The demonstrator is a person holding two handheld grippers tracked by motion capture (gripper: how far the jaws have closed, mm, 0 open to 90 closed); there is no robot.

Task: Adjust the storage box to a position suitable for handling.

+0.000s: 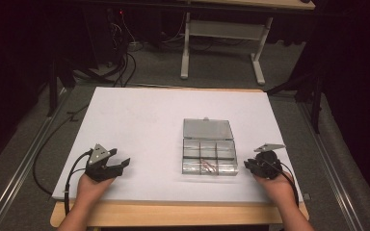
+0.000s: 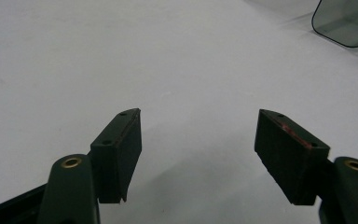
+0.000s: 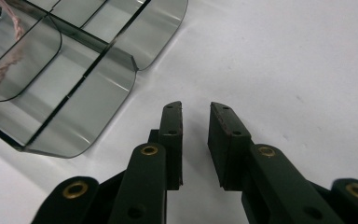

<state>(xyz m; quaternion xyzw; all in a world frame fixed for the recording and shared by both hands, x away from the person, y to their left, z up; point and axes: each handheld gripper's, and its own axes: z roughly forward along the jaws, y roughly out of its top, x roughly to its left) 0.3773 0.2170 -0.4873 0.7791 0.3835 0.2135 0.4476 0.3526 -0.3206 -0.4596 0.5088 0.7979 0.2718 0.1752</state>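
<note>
Two grippers rest low over a white board on the table, one in each of the person's hands, and a clear plastic box lies between them, nearer the right one.

From the high view, the left gripper [image 1: 120,166] sits near the board's [image 1: 139,120] near-left corner, its jaws spread and pointing toward the box [image 1: 208,153], which lies well off to that gripper's right. The right gripper [image 1: 248,166] sits just beside the box's near-right corner, its jaws pointing toward the box wall but apart from it. The box lid stands open, laid back on the far side, and the tray is split into small compartments. Something reddish [image 1: 211,166] lies in one of the near compartments; what it is cannot be told from here.

In the left gripper view, the left gripper [image 2: 198,135] has its jaws wide apart with bare white board between and ahead of them, holding nothing. Rounded corners of the clear box [image 2: 345,21] show far ahead and to the right of the jaws.

In the right gripper view, the right gripper [image 3: 196,116] has its jaws close together, with a narrow gap and nothing in it, only the board beneath. The box [image 3: 88,93] lies just ahead and to the left of the jaws, its rounded corner near the left jaw tip without touching. Thin pinkish strands [image 3: 0,42] lie in a compartment farther left.
</note>
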